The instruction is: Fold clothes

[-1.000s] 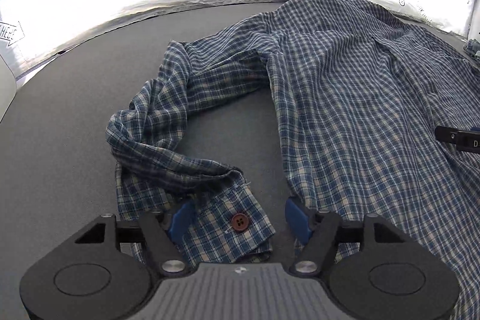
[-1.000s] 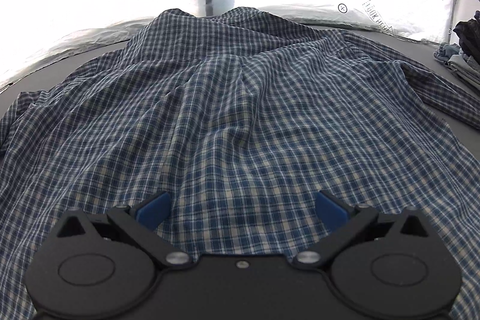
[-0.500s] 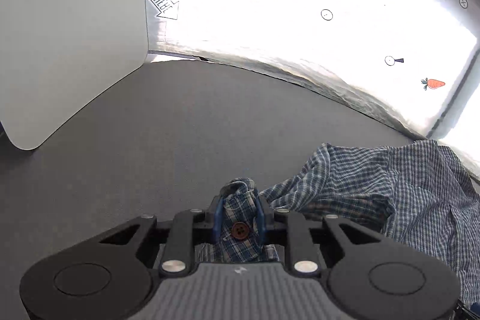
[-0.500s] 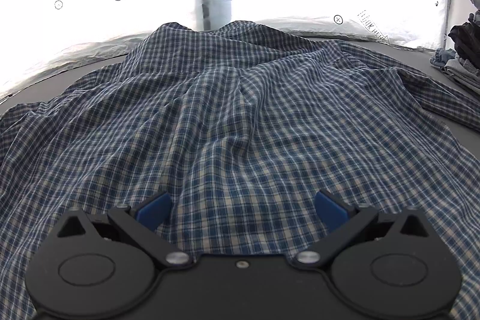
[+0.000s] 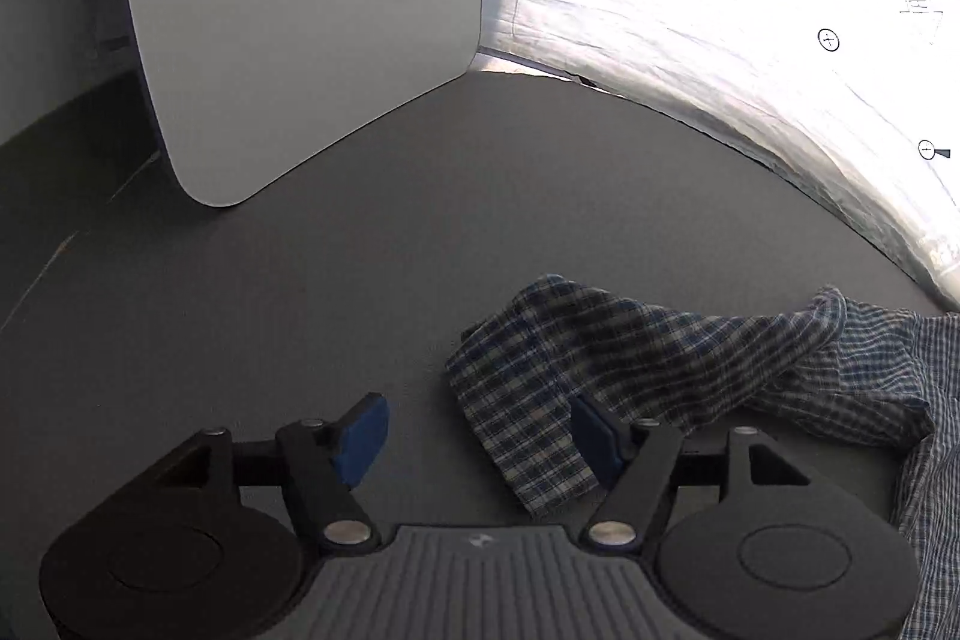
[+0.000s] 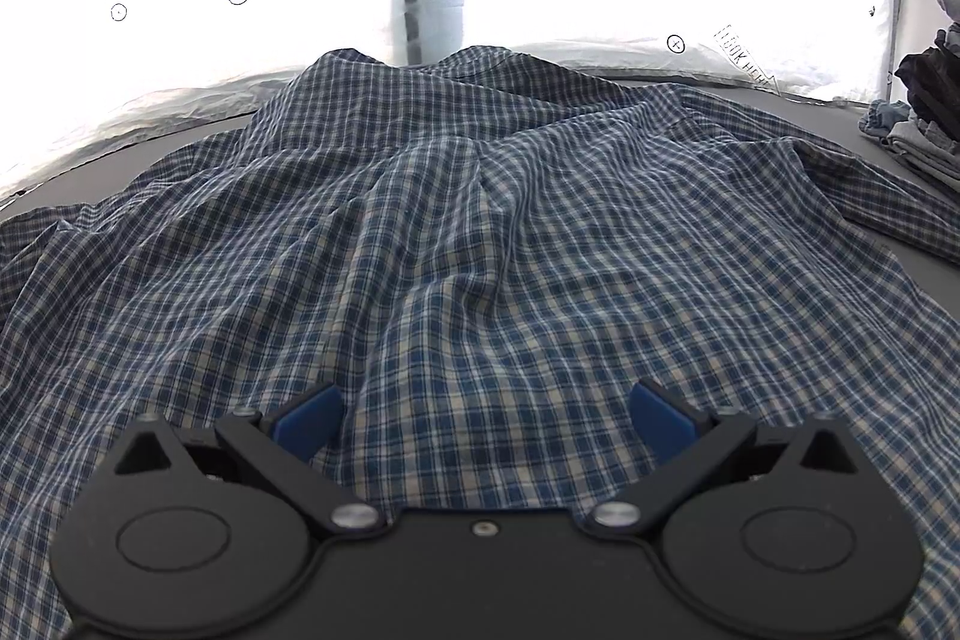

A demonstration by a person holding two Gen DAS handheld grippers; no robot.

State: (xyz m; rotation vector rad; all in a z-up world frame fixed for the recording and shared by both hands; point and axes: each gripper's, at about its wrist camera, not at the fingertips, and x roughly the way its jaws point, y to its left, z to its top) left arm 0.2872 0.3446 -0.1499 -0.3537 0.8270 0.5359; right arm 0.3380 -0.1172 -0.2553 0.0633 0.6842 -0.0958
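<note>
A blue and white checked shirt (image 6: 480,232) lies spread over the grey table. Its sleeve (image 5: 648,346) stretches out to the left, and the cuff end (image 5: 528,436) lies flat between the blue pads of my left gripper (image 5: 480,436). That gripper's jaws are opening and the pads stand apart from the cloth. My right gripper (image 6: 483,415) hovers open over the shirt's body, blue pads wide, nothing pinched between them.
A white curved board (image 5: 300,28) stands at the table's left end. White backdrop sheets (image 5: 750,10) with carrot and arrow prints rise behind the table. A pile of folded clothes (image 6: 918,124) sits at the far right. Bare grey tabletop (image 5: 360,250) lies left of the sleeve.
My left gripper shut on the buttoned cuff, carried it out to the left so the sleeve straightened, then opened and let it drop. The right gripper stayed put.
</note>
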